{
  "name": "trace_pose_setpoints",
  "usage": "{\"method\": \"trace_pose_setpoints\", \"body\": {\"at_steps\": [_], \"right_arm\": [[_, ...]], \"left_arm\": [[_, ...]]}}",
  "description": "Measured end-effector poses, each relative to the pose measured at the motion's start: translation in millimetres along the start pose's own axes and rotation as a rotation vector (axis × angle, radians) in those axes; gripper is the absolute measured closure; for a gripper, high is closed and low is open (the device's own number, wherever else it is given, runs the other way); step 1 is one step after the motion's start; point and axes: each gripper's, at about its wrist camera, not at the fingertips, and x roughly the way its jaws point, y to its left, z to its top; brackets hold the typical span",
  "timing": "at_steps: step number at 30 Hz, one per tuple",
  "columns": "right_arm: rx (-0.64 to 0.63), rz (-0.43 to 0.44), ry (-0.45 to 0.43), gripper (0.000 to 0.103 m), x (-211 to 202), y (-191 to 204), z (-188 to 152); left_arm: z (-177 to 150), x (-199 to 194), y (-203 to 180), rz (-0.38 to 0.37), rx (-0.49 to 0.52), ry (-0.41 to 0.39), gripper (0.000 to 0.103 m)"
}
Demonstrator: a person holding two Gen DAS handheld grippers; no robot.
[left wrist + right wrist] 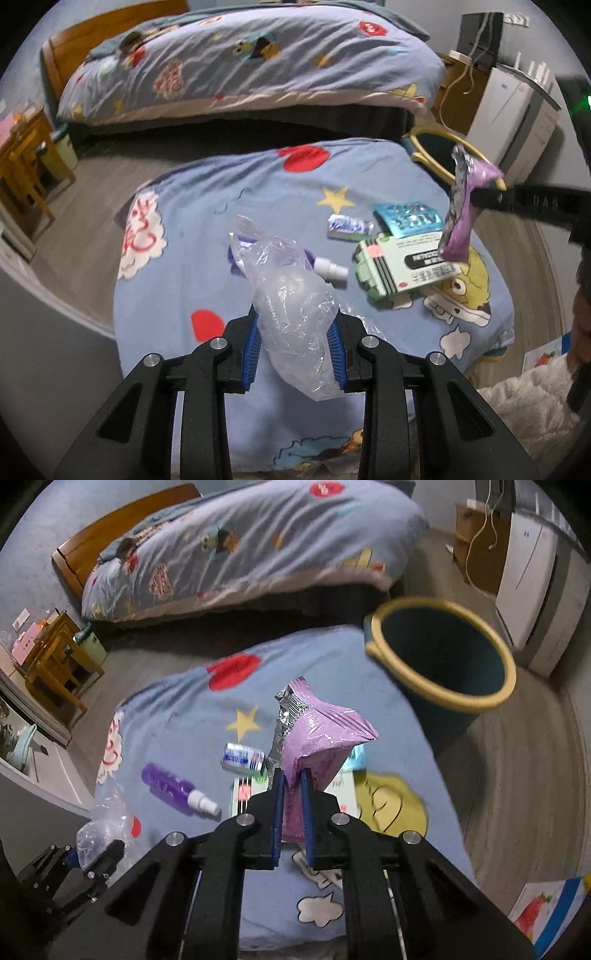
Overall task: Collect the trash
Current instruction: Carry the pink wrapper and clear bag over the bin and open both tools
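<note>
Overhead, left hand-held gripper (pixel 295 332) pinching clear bag (pixel 291 295), right hand-held gripper (pixel 291 775) pinching purple wrapper (pixel 317 734) (bin (pixel 476 701) near).

Left gripper (pixel 295 325) clamps clear plastic bag (pixel 291 306); right gripper (pixel 476 197) pinches purple wrapper (pixel 461 206) above blue quilt (pixel 207 229).

honestly not much is readable here. The green-and-white box (pixel 404 266) has a black label strip and rows of print that look Korean, but too blurry to make out. The teal packet (pixel 408 218) and the small silver-blue wrapper (pixel 349 228) have lettering that's just smudge. Red characters on the quilt's cloud patch (pixel 142 232), can't read those either
</note>
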Motion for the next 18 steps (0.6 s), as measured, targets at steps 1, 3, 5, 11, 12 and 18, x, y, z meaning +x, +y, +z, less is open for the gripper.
{"method": "trace_pose_setpoints", "body": {"at_steps": [1,3,5,11,12,18], "right_arm": [[-0.006,-0.001,-0.018,0.094,-5.7,-1.3,4.9],[-0.01,0.004,-0.045,0.094,-15.1,-4.6,13.6],[-0.004,0.01,-0.07,0.094,-25.9,-11.1,22.6],[0.043,0.023,-0.152,0.094,-57.7,-42.0,58.2],[0.048,0.025,-0.162,0.094,-61.0,-47.1,62.8],[0.073,-0.001,-0.217,0.094,-76.5,-87.4,94.9]], "left_arm": [[2.2,-0.9,-4.5,0.002,0.017,-0.007,0.07],[5.6,-0.9,-11.3,-0.001,0.04,-0.013,0.07],[11.0,0.2,-19.9,-0.009,0.057,-0.014,0.07],[38.2,-1.8,-45.2,-0.022,0.12,-0.057,0.07],[44.0,-2.6,-49.3,-0.027,0.127,-0.065,0.07],[78.8,-1.8,-78.1,-0.077,0.173,-0.104,0.07]]}}
